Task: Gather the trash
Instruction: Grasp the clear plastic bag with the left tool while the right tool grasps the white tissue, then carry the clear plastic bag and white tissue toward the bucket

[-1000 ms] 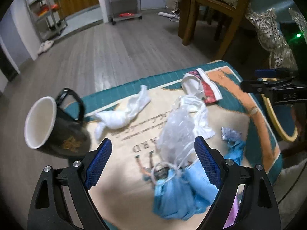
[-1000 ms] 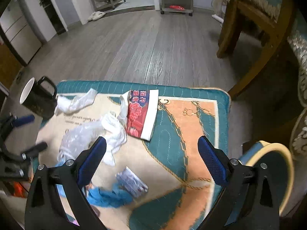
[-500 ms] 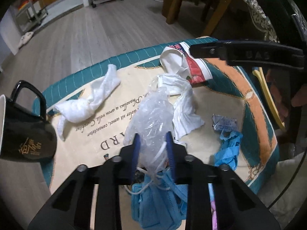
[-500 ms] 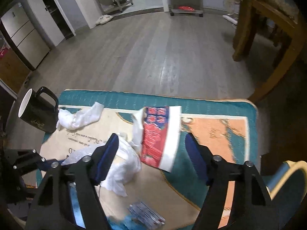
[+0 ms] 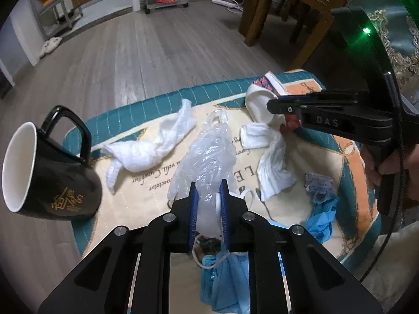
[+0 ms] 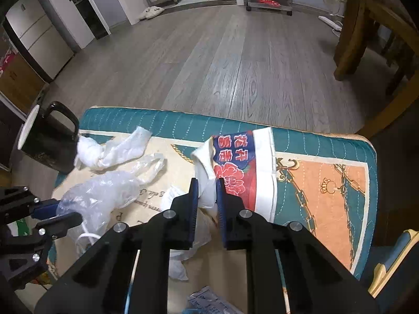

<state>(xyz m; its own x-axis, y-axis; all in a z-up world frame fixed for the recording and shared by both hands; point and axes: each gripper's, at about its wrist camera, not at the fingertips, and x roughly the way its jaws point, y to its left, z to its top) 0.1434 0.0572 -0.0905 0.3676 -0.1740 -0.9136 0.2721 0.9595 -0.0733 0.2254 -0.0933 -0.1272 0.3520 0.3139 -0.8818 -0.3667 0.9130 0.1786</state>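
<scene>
While a black mug (image 5: pixel 49 172) stands at the mat's (image 5: pixel 351 172) far-left edge, the left gripper (image 5: pixel 208 191) pinches a clear plastic bag (image 5: pixel 209 154) near the mat's middle; farther right, the right gripper (image 6: pixel 207 191) clamps a crushed paper cup (image 6: pixel 235 167) lying on the mat.

Both grippers were matte black plastic linkages with silver round screw heads at the pivots. Left gripper (image 5: pixel 208 196) and right gripper (image 6: pixel 207 191) each carried ribbed blue pads (image 5: pixel 193 209) on the fingers. "DAS" was embossed on the right gripper's side, beside a thin black cable and bare-skinned fingers on its handle.
</scene>
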